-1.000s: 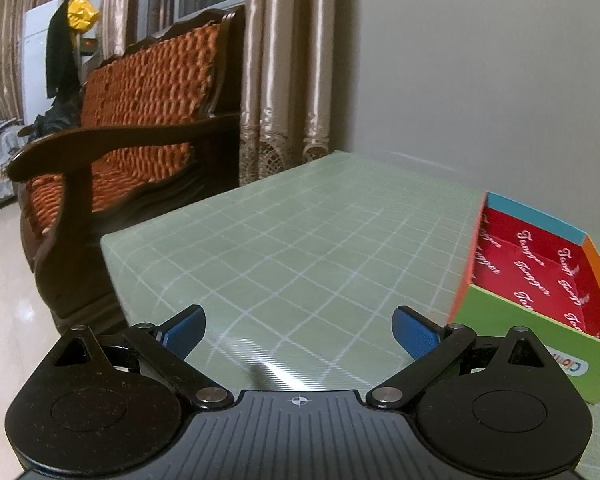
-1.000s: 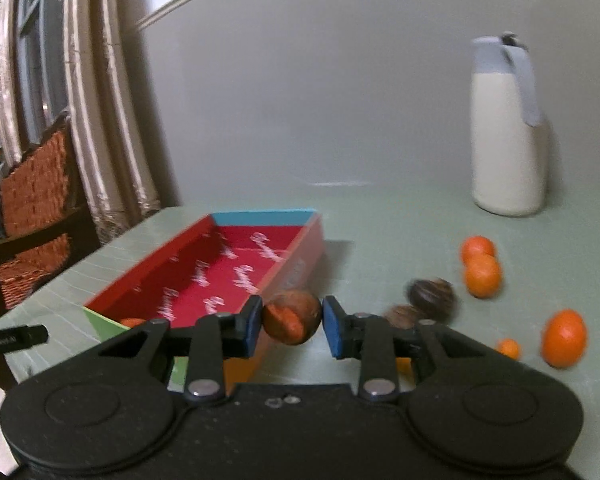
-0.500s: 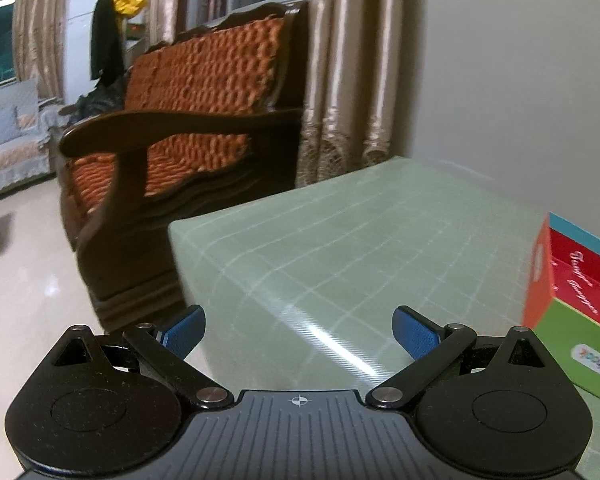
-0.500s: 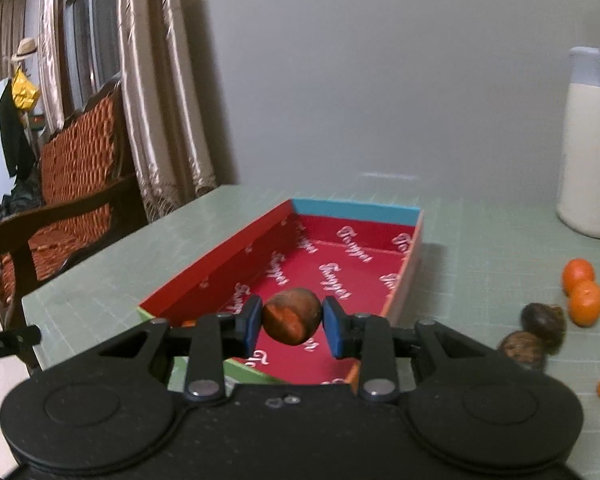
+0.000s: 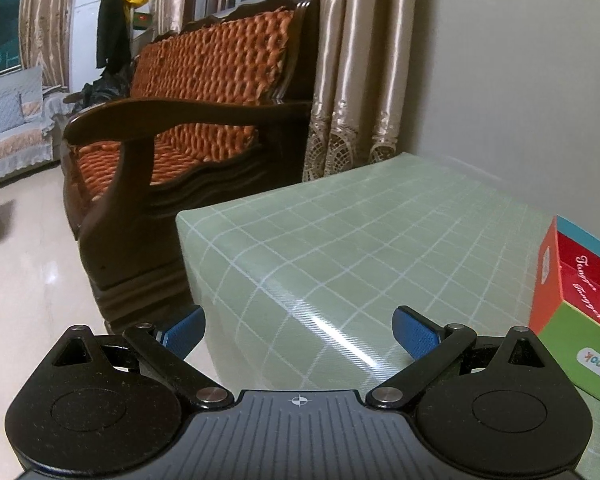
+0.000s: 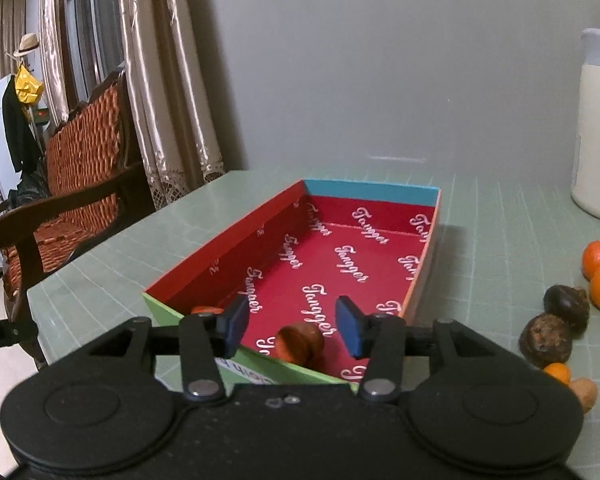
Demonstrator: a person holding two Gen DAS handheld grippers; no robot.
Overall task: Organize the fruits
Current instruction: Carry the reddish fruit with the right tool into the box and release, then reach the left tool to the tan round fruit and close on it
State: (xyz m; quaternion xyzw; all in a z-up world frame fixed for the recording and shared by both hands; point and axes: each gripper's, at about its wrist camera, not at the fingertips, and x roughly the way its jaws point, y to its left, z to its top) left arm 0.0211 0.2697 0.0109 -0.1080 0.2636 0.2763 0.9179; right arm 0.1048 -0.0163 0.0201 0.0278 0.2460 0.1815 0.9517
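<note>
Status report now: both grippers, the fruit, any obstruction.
Left gripper open, empty, over the green gridded table. Right gripper opening, its brown-orange round fruit loose in the red-lined cardboard box. Nothing blocking.

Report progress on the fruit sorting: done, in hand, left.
Done: one orange fruit lies in the box at its near left corner. In hand: the right gripper is opening over the box, and the brown fruit sits between the pads, no longer pinched. The left gripper is open and empty. Left: two oranges, two dark fruits and two small ones on the table.
</note>
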